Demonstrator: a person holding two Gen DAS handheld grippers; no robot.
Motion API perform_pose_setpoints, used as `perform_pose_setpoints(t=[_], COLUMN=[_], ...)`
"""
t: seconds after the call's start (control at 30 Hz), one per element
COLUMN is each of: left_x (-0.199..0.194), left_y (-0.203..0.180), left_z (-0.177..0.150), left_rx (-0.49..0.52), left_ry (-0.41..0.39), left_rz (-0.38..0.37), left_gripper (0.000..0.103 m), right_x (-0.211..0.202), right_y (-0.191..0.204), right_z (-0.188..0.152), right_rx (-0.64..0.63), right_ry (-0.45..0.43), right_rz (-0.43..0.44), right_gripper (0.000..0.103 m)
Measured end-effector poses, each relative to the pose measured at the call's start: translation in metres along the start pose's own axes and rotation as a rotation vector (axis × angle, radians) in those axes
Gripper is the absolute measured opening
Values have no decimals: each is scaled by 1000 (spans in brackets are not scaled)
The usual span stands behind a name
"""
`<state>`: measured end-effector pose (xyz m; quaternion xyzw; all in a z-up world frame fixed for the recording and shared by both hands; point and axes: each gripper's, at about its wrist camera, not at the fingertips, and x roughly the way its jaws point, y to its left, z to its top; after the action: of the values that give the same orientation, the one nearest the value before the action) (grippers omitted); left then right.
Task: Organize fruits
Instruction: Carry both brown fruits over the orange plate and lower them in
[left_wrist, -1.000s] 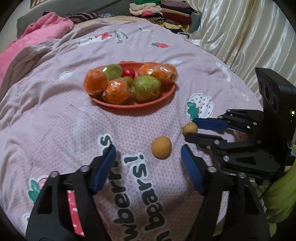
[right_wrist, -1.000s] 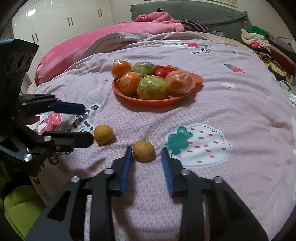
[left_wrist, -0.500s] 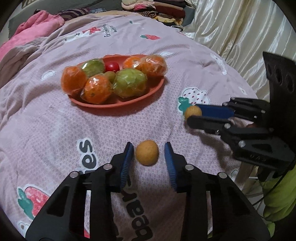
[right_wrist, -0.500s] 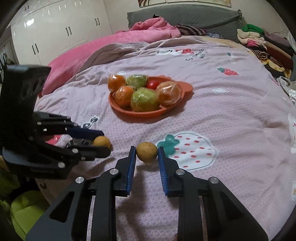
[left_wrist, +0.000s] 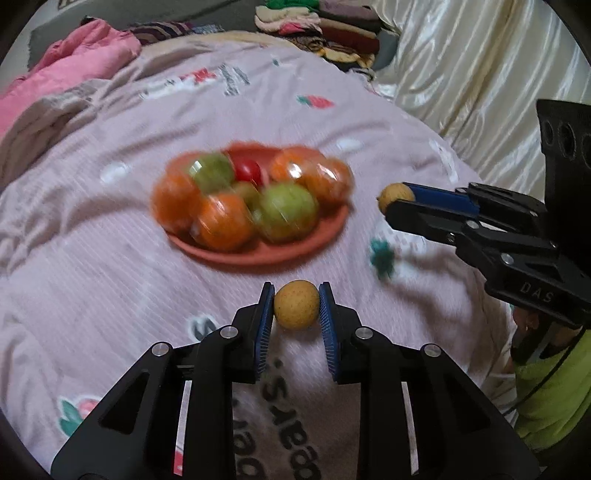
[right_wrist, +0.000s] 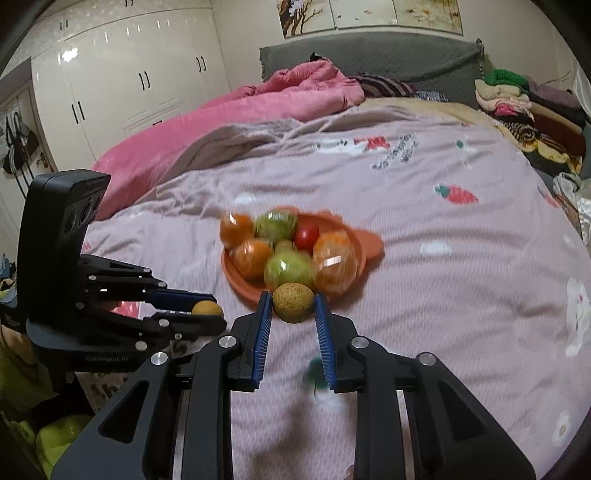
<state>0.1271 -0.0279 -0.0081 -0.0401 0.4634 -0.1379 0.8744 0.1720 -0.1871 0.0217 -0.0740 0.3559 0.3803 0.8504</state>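
My left gripper is shut on a small tan round fruit, held between its blue pads above the pink bedspread. My right gripper is shut on a second tan round fruit, lifted off the bed. Each gripper also shows in the other's view: the right gripper with its fruit at the right, the left gripper with its fruit at the left. Ahead of both lies an orange plate piled with plastic-wrapped oranges, green fruits and a red tomato.
The pink strawberry-print bedspread covers the bed. A pink quilt lies bunched at the far left, folded clothes are stacked at the far right, a cream curtain hangs on the right, and white wardrobes stand behind.
The left gripper's jaws closed on the tan fruit that lay between them. Both grippers rose off the bedspread with their fruits, nearer the plate.
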Motion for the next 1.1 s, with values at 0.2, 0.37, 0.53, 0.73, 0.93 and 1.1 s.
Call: perform_pose_setpoints(t=[0.2, 0.37, 0.53, 0.73, 0.93, 1.1], left_x=[1, 10, 21, 28, 30, 30], left_y=[6, 10, 11, 13, 12, 13], left_z=[23, 34, 39, 38, 37, 37], left_rx=[0, 6, 21, 25, 24, 27], left_ry=[-21, -11, -1, 2, 0, 1], left_rz=[27, 39, 43, 34, 28, 25], left_gripper=[17, 17, 17, 17, 17, 18], right_x=[6, 17, 29, 46, 64, 73], right_y=[-2, -6, -14, -18, -14, -14], right_z=[19, 30, 38, 47, 56, 58], right_rx=[-15, -19, -11, -19, -54, -56], right_ry=[-12, -3, 12, 43, 83, 103], right_rz=[-2, -1, -9, -8, -8, 0], right_gripper=[23, 23, 23, 23, 23, 23])
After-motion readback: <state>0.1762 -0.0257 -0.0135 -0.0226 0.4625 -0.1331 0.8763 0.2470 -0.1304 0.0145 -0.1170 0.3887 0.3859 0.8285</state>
